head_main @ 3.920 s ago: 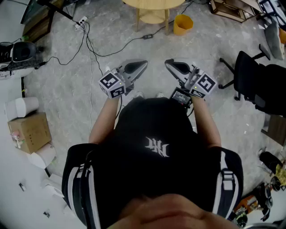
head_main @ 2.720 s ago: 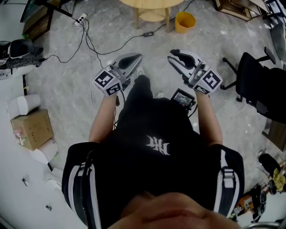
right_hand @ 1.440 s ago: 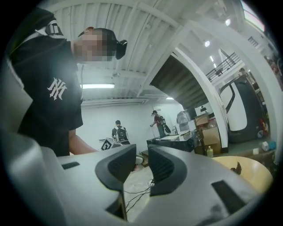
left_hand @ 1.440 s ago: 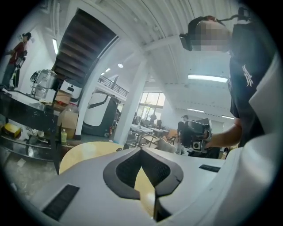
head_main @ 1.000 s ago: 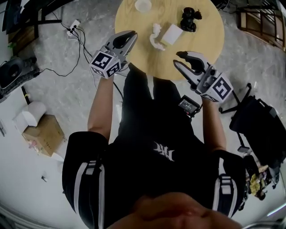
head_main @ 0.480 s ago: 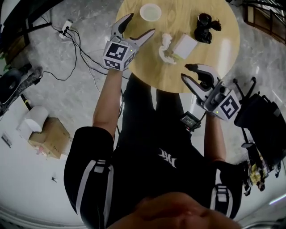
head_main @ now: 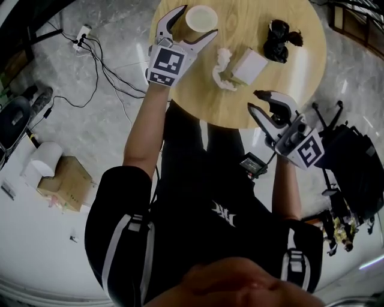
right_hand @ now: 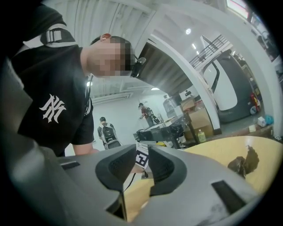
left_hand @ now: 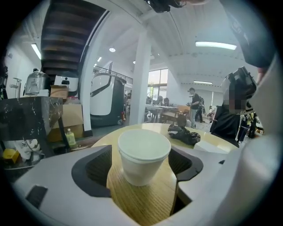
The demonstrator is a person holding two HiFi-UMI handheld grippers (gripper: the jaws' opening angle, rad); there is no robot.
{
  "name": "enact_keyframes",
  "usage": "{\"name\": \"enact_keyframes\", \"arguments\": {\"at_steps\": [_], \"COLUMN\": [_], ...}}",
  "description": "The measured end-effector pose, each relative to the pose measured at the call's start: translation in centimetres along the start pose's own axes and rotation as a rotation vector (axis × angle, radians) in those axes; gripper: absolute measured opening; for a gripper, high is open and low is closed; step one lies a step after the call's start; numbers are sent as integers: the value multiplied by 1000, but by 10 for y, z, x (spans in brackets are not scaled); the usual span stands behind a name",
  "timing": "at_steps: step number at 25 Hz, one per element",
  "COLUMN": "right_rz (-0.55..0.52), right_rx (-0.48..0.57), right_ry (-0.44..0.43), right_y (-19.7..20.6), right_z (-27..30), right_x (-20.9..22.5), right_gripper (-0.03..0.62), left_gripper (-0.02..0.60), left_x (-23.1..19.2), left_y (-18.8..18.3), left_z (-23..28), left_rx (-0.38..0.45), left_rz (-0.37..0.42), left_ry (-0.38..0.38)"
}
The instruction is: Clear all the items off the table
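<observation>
Head view, cup (head_main: 201,18): stands upright near the far-left rim of the round table (head_main: 198,105), between the two fingers of the left gripper (head_main: 196,21).
Head view, left gripper: jaws spread wide, one finger on each side of the cup.
Head view, right gripper (head_main: 254,100): at the table's near-right rim, well apart from the cup; jaws close together.
Head view, other items: a crumpled tissue (head_main: 222,67) touches a white box (head_main: 249,65) mid-table; a black lump (head_main: 281,41) lies nearer the far-right rim.
Head view, room: bare wood between cup and tissue; cables (head_main: 99,60) on the floor left of the table, a black chair (head_main: 354,165) close on the right.
Left gripper view, cup: centred between the pads, with a gap on either side, neither pad touching it.
Left gripper view, jaws: have just been opening, now wide, with the cup between them.
Left gripper view, edges: the table rim curves behind the cup; the black lump and white box sit to the right beyond it.
Right gripper view, jaws: pressed close, only a slit left, nothing in it.
Right gripper view, table: the rim runs under the jaws, and a dark item lies on the wood far to the right.
</observation>
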State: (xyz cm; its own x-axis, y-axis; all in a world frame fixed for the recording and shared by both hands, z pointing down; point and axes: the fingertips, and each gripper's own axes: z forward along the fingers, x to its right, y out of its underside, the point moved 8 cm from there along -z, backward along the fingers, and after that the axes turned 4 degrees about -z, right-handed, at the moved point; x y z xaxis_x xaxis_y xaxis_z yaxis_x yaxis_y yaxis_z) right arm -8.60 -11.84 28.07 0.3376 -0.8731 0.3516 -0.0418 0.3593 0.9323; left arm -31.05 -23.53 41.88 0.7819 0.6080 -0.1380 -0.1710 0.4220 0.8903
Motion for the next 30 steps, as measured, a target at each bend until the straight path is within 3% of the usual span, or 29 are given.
{"name": "enact_keyframes", "arguments": {"at_steps": [4,11,17,23,30], "right_rz": [0,-40,-72,-110,-135], "right_rx": [4,17,39,46,19], "right_ry": [15,2,-14,-48,-33], "right_y": [1,-11,-35,-67,-88], "right_z": [-2,-2,11,40,90], "right_x": [2,-1,-10,-20,-34], "right_gripper": [51,51,51,51,51], "left_gripper": [347,328,319,319,318], "left_x": [-1,0,-20,-88,-196], "left_y": [-1,-16,-60,-110,-155], "left_z": [5,-2,-38,-84,-123], "left_rx": [6,36,113,177,197], "left_rz": [11,29,49,-17,0], "left_ry": [4,6,-40,-99,-126]}}
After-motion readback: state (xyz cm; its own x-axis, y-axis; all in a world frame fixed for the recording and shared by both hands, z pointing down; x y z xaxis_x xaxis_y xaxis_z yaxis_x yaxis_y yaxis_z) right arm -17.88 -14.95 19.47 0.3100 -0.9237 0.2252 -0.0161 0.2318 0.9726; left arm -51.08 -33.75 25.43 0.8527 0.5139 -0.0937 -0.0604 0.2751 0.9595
